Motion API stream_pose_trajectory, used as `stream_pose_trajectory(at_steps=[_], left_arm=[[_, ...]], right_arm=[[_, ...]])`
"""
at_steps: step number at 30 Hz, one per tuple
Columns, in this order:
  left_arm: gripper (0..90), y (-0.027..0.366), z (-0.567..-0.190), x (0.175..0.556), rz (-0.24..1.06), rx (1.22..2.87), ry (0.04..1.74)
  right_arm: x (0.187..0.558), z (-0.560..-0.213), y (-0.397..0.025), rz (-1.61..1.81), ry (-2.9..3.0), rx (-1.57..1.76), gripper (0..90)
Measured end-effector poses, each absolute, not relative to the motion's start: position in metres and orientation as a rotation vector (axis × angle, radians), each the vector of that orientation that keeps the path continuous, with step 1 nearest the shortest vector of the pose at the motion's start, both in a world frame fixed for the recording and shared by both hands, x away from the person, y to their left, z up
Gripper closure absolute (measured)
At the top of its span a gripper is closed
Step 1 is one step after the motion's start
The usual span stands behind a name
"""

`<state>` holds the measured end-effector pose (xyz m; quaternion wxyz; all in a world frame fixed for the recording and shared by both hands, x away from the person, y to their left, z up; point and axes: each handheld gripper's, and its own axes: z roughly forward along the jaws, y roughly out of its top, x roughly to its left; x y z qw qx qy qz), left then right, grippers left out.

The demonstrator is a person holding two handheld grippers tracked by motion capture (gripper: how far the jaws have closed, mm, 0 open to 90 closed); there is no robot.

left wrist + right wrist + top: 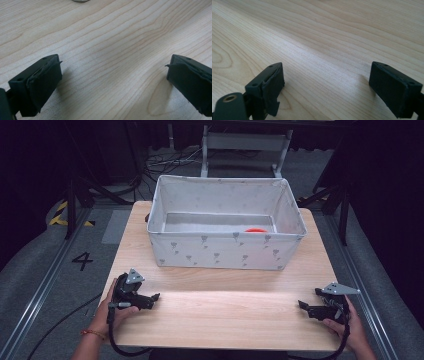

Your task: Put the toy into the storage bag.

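Resting low: both grippers, on bare bench
Left gripper [150,299]: near-left corner; jaws wide apart, empty
Right gripper [306,308]: near-right corner; jaws wide apart, empty
Fabric bin [225,251]: far edge, well apart; orange thing [256,230] inside

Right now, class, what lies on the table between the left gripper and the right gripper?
Bare wood: the high view shows nothing between the left gripper and right gripper on the table.

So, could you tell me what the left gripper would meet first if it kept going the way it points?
Probably the bare wooden table: the left gripper points low across it, fingers open, though depth is unclear.
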<state>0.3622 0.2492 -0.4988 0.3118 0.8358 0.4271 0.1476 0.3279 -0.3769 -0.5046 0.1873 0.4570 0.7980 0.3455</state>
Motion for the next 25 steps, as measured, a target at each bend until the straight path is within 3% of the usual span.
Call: stream_pose_trajectory(at_steps=[25], left_arm=[[0.1, 0.2491, -0.4989, 0.3629, 0.396, 2.206, 1.126]], right_arm=[[0.3287, -0.5049, -0.3765, 0.957, 2.236, 1.308, 9.6]])
